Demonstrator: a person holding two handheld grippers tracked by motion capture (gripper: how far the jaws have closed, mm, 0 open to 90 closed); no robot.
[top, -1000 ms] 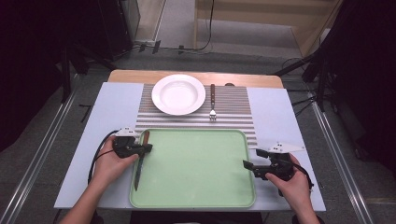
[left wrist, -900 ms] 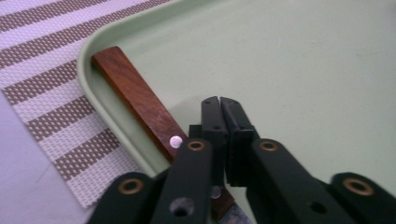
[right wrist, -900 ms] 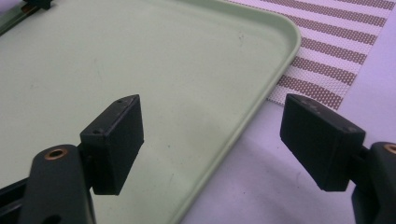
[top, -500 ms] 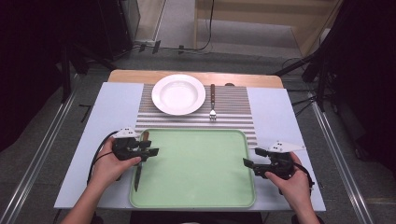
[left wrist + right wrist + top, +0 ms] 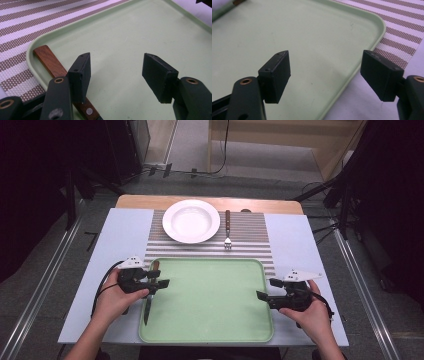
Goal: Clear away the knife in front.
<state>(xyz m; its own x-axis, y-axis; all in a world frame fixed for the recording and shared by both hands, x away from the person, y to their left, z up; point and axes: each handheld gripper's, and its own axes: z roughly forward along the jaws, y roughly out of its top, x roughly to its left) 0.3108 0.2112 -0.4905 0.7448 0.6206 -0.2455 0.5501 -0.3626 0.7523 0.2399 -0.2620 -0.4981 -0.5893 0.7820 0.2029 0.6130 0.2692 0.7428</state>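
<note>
A knife with a wooden handle [image 5: 147,307] lies along the left rim of the green tray [image 5: 210,295], blade toward me. My left gripper [image 5: 159,286] hovers over it, open, its jaws having just been opening. In the left gripper view the handle [image 5: 48,61] lies under the left finger [image 5: 81,72], and the gap between the jaws [image 5: 117,62] holds nothing. My right gripper [image 5: 265,288] stands open at the tray's right rim, its jaws also just opening. In the right gripper view [image 5: 327,60] they straddle the tray's rim [image 5: 359,67] without touching it.
A white plate [image 5: 191,220] and a fork [image 5: 227,227] rest on the striped placemat [image 5: 250,247] beyond the tray. A pale blue mat [image 5: 295,245] covers the table. Dark stands and cables ring the floor around it.
The left gripper's jaws have spread apart and let go of the knife, which stays on the tray's left rim. Both hands have kept their places.
</note>
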